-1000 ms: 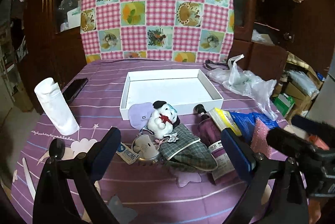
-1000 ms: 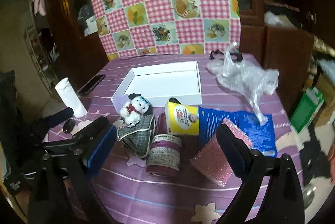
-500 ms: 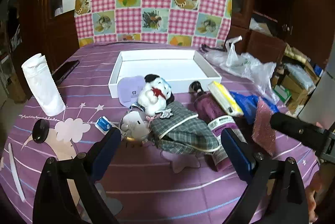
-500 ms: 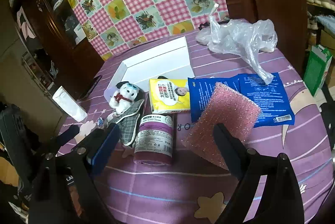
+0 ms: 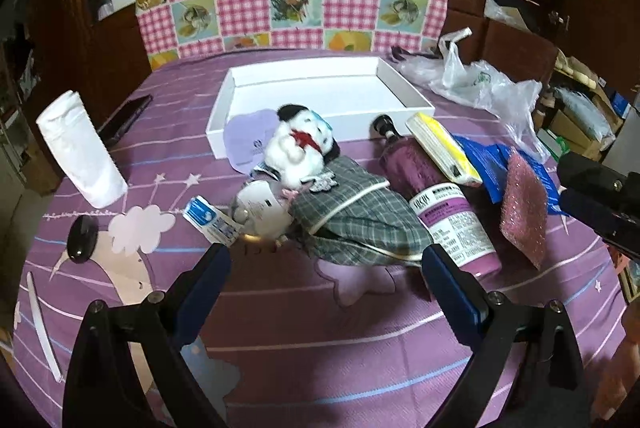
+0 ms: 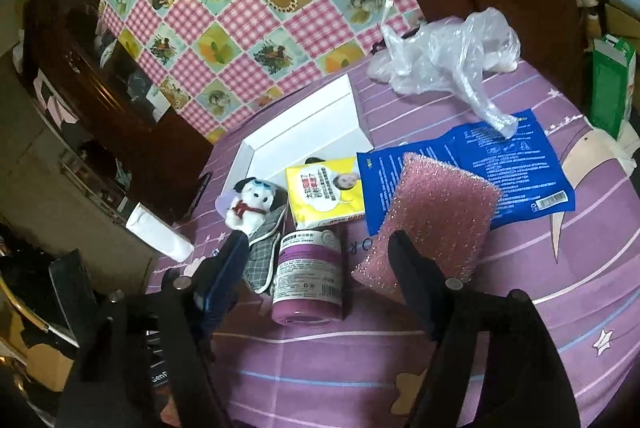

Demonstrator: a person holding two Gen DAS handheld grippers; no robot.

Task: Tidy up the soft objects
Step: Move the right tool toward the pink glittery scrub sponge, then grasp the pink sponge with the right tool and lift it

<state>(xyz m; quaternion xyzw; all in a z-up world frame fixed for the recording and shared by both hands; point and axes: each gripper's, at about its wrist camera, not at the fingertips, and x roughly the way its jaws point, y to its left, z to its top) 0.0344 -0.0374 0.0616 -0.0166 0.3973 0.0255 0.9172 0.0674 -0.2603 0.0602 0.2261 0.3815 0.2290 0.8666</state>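
**A:** Right wrist view, nearest first: what sits by the right gripper [image 6: 316, 248]?

**B:** Its jaws are closing with nothing pressed between the pads. The purple tube [image 6: 309, 276] lies just ahead in the gap, its white label too small to read. The pink sponge [image 6: 432, 224] lies just right of the tube, beside the right finger.

**A:** And the left gripper [image 5: 324, 268]?

**B:** Jaws wide, holding nothing. Just beyond them, left of the tube, lies the grey plaid cloth [image 5: 356, 220], and the white plush dog [image 5: 300, 148] with a red scarf sits on its far end.

**A:** Any writing?

**B:** On the tube's label a word like "VISCUS", though the letters are blurred, so I may be misreading it. The yellow packet [image 6: 326, 192], leaning on the tube's far end, carries Chinese print I cannot make out. The blue pouch [image 6: 500, 168], right of the tube and partly under the sponge, shows a barcode and fine white text.

**A:** Farther out?

**B:** The white tray [image 5: 404, 84] lies beyond the tube, and a clear plastic bag [image 6: 448, 56] lies beyond and to the right.
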